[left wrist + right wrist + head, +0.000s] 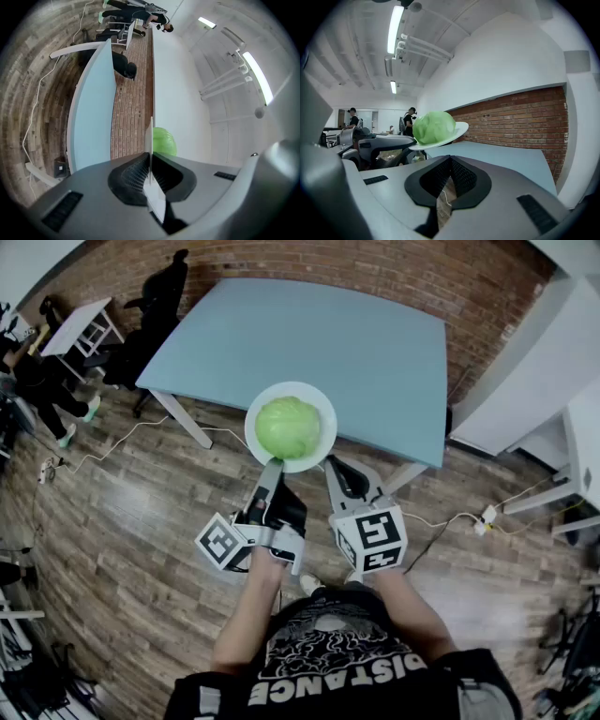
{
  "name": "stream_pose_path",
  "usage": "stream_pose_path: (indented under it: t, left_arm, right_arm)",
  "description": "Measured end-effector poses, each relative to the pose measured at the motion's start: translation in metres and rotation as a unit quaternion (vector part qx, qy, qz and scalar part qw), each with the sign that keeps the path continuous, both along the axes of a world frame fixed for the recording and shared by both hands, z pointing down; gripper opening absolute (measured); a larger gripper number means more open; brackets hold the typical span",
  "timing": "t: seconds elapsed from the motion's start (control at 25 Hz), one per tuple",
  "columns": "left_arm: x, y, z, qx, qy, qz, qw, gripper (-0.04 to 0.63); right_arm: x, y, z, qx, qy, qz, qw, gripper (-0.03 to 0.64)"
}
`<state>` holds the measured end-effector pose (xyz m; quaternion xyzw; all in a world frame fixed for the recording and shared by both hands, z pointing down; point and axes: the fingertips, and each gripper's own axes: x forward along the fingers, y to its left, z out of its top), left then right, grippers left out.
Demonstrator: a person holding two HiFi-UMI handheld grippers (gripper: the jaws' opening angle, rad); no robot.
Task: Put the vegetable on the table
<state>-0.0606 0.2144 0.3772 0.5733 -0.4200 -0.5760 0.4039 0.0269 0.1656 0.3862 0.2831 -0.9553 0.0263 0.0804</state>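
**Green cabbage (pixel 288 427) riding a white plate (pixel 325 442), pinched at the rim**

From my seat, the left gripper (pixel 275 463) is the one doing the work. Its own view shows the two dark ribbed pads closed on the plate's near rim, which I see edge-on as a thin white line between them. The cabbage sits in the middle of the plate, just beyond the pads. The right gripper (pixel 450 159) holds nothing: its pads meet at the tips, and only floor shows through the small gap behind them. It sits just beside the left one, close under the plate's edge but not touching it as far as I can see.

A red brick wall (pixel 375 268) runs behind everything, with wood-plank floor (pixel 112 521) below. The pale blue table (pixel 356 343) is bare. In the head view the plate overlaps the table's near edge, and in the right gripper view it is held clear above the tabletop. Off to the left stand a black office chair (pixel 155 310) and a small white desk (pixel 80 324), and a thin white cable (pixel 103 451) trails across the planks.
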Motion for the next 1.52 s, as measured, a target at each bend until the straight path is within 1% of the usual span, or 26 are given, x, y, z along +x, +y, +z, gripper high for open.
stream_pose_path:
  t: [0.28,0.44,0.72,1.2,1.52]
  left_arm:
    - [-0.003,0.002,-0.001,0.003,0.003,0.001,1.0,0.018]
    - [-0.006,0.002,0.0,0.003,0.006,0.002,1.0,0.018]
    - [-0.012,-0.01,0.005,0.002,0.009,0.0,1.0,0.02]
    - [-0.026,-0.048,0.006,-0.006,0.014,-0.01,0.9998,0.02]
    - [-0.027,-0.094,0.007,-0.013,0.018,-0.007,0.9997,0.02]
  right_arm:
    - [-0.001,0.003,-0.001,-0.002,-0.008,0.005,1.0,0.009]
    - [-0.002,0.003,0.001,0.002,-0.004,0.008,1.0,0.009]
    - [-0.009,-0.009,0.002,0.001,-0.008,0.006,1.0,0.009]
    - [-0.027,-0.05,0.007,-0.005,-0.011,-0.011,1.0,0.009]
    - [-0.025,-0.098,0.009,-0.014,-0.014,-0.004,1.0,0.009]
